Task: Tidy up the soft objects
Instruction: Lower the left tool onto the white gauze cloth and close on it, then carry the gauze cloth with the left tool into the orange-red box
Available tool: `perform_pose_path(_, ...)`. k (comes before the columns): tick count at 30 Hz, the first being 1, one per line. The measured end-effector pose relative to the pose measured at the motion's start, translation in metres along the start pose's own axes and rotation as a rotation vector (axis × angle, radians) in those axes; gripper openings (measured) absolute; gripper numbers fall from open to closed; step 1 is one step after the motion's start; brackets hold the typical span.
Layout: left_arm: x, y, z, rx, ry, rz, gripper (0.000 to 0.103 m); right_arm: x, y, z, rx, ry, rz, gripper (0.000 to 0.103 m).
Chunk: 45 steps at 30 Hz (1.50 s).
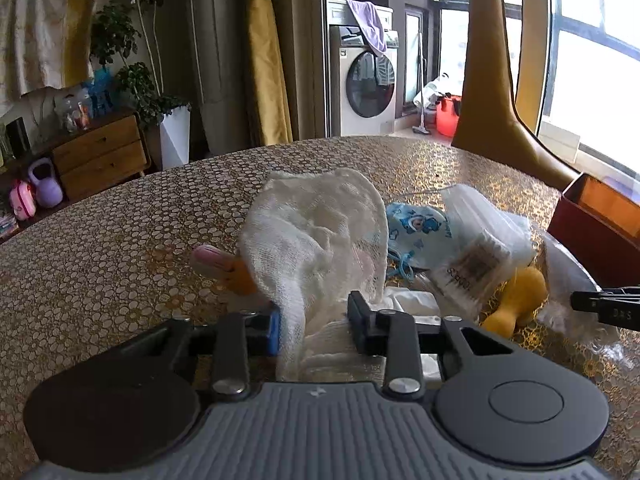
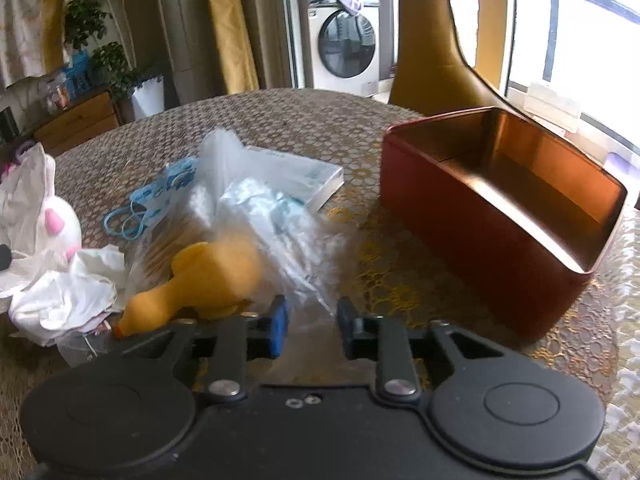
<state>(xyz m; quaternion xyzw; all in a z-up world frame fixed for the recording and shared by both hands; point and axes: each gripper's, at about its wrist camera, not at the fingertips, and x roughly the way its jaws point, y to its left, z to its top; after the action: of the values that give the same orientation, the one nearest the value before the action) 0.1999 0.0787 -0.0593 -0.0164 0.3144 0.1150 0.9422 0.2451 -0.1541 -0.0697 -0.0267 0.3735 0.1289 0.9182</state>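
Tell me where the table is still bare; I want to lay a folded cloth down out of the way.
Bare table lies left of the white gauze cloth and beyond it toward the far edge. Another strip shows between the clear plastic bag and the red box. The middle is crowded: bag, yellow duck, blue pouch.

left wrist — low, close, angled down over table | right wrist — same tilt | shared: yellow duck, washing machine
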Motion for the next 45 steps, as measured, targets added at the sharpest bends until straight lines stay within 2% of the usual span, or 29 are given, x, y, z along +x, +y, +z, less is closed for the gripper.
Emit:
perform_pose_path(1,-0.001,0.001,0.001,0.000,-0.003,0.003,0.021,-0.002,-0.001,0.000,0.003,-0.009,-0.007,0.016)
perform_pose_path(6,-0.011,0.003,0.005,-0.010,-0.030,-0.001,0.011,-0.018,-0.006,0.002,0.021,-0.059,-0.019,0.006)
perform_pose_path(19,-0.039,0.008,0.035,0.006,-0.123,-0.045,0.009,-0.071,-0.013,0.012,0.050,-0.146,0.043,0.003)
perform_pose_path(30,-0.070,-0.003,0.068,-0.004,-0.172,-0.133,0.008,-0.114,-0.029,0.030,0.062,-0.210,0.092,0.003)
perform_pose_path(38,-0.089,-0.040,0.096,0.026,-0.197,-0.249,0.009,-0.135,-0.045,0.042,0.056,-0.246,0.078,0.003)
perform_pose_path(45,-0.081,-0.096,0.111,0.080,-0.188,-0.359,0.009,-0.137,-0.074,0.052,0.094,-0.265,0.034,0.003)
